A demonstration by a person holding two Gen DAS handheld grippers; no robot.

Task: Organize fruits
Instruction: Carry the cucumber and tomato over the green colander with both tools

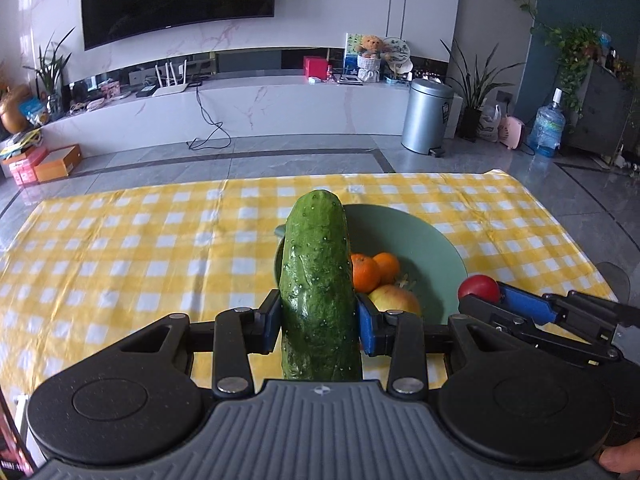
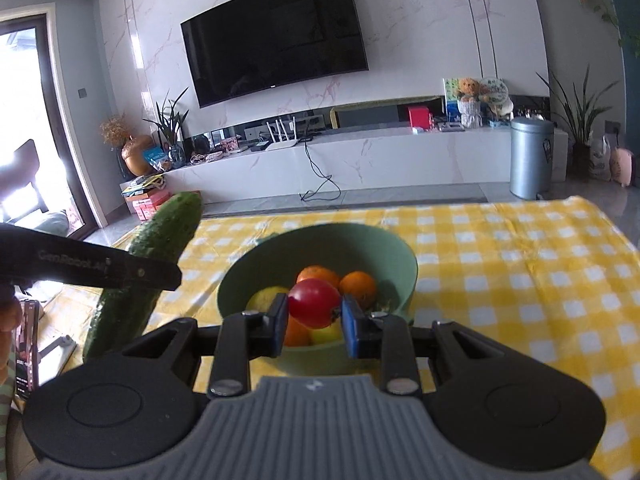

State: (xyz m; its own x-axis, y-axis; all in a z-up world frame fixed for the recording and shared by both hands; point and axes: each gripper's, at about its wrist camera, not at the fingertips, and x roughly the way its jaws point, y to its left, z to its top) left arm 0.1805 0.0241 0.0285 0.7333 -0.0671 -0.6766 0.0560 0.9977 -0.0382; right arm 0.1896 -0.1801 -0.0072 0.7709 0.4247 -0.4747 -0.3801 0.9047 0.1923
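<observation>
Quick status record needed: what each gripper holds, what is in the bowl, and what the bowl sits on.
left gripper: shut on the long bumpy dark green cucumber, held lengthwise
right gripper: shut on the small round red tomato, in front of the bowl
round pale green bowl: holds two oranges and yellowish fruit, partly hidden
surface: yellow and white checked tablecloth

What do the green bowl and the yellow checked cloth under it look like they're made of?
The bowl looks like glazed ceramic or smooth plastic: an even matte green with a soft sheen and a thick rim; I can't tell which. The cloth looks like thin woven fabric or a coated table cover, going by its sharp fold creases and wrinkles.
</observation>
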